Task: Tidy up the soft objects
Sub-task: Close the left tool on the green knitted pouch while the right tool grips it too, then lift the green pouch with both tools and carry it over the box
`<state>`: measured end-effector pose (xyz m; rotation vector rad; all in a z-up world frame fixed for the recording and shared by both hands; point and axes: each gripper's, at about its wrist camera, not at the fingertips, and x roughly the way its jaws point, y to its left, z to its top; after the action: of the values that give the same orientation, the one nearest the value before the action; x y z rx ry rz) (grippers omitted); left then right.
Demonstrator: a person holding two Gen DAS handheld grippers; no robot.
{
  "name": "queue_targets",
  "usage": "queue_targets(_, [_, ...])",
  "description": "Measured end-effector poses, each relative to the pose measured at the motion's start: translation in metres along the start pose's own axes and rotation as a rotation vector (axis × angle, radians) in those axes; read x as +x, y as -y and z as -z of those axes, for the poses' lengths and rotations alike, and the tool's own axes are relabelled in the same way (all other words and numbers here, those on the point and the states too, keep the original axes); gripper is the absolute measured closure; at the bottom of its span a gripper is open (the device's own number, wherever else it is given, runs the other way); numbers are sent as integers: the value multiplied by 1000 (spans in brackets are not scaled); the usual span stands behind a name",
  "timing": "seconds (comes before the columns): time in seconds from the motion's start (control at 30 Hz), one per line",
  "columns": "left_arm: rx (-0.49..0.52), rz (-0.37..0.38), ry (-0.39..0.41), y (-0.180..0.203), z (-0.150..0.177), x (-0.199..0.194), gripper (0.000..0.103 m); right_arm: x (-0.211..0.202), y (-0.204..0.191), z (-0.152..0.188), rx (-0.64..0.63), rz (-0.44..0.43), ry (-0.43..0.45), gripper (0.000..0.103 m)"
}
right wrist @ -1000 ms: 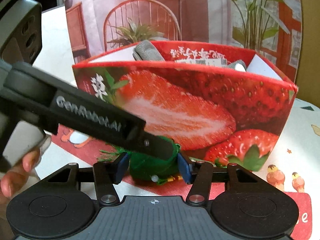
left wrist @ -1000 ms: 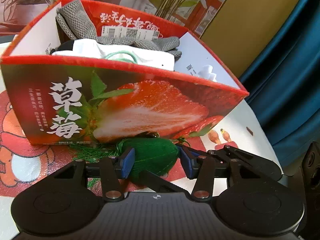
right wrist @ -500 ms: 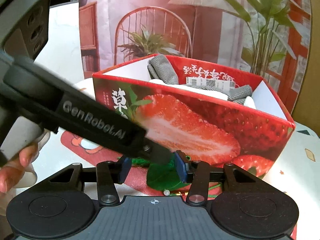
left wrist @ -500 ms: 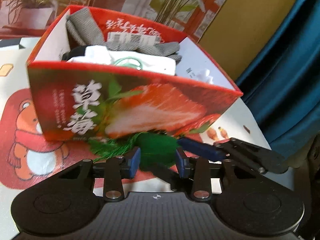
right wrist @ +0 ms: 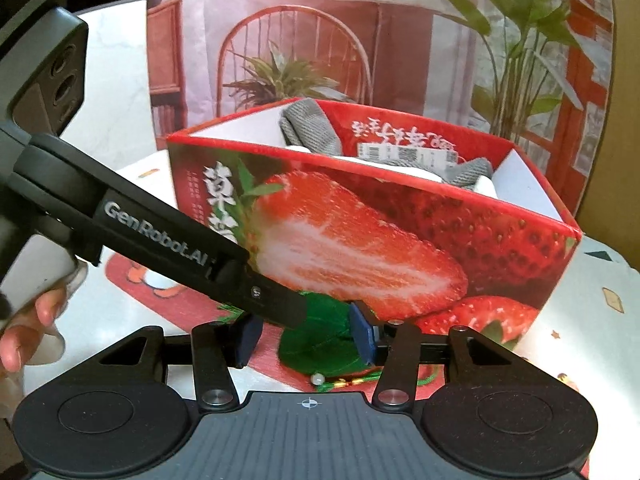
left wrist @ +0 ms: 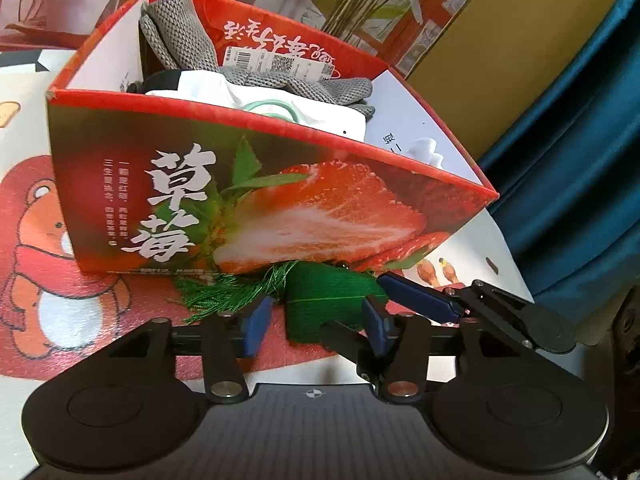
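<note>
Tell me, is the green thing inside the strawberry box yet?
No, the green thing lies on the table in front of the box, down between the left tongs.

On the front wall of the red strawberry box (left wrist: 256, 216), at about 9 o'clock from the sliced strawberry picture, you can read two large white Chinese characters, "草莓", with small white lines at their 9 o'clock too fine to read. On the box's far inner wall, at 12 o'clock, white characters appear upside down, and below them a white label (left wrist: 280, 65) carries a barcode and QR code. In your right wrist view, the arm of the left gripper (right wrist: 160, 236) reads "GenRobot.AI".
</note>
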<state>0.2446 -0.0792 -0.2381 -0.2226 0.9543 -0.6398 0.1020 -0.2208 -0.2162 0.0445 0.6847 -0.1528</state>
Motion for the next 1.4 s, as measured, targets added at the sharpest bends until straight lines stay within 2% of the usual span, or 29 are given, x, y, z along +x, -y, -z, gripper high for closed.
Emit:
queue_targets(0.17, [-32,26,-16,-3,-4,15,44,8,12,7,23,37,-20,50])
queue_targets(0.37, [-76,81,-26,-8,-7,35,41,21,19,14,46,2,-49,47])
queue_targets(0.43, [-96,111,-24,-9,-8,39,42,22,22,14,61,-13,-43,48])
queue_targets(0.5, [-83,103,-20,-4,-9,39,43,22,25,13,79,-28,-43,51])
queue_targets(0.6, [-34,86,3,6,-8,31,43,18,25,11,91,-30,-38,52])
queue_targets(0.87, [-8,65,84,20,-14,-16,43,-3,9,-8,48,-39,30,52])
queue_targets(1.0, [37,111,131,37,-19,-45,50,-16,4,-21,28,-38,51,53])
queue_targets(1.03, [60,97,138,43,-20,-50,50,-21,2,-24,16,-57,66,73])
queue_targets(1.07, [85,76,144,49,-20,-54,50,-24,-1,-27,2,-71,75,85])
queue_targets(1.13, [101,76,139,52,-20,-53,50,-30,-11,-34,-31,-62,83,83])
queue_targets(1.2, [76,57,126,44,-17,-50,50,-28,-17,-37,-43,-58,63,83])
queue_targets(1.27, [31,28,133,27,-14,-51,50,-20,-17,-35,-37,-38,17,81])
queue_targets(1.4, [-42,-18,114,-8,-10,-45,48,-12,-2,-17,28,2,-31,71])
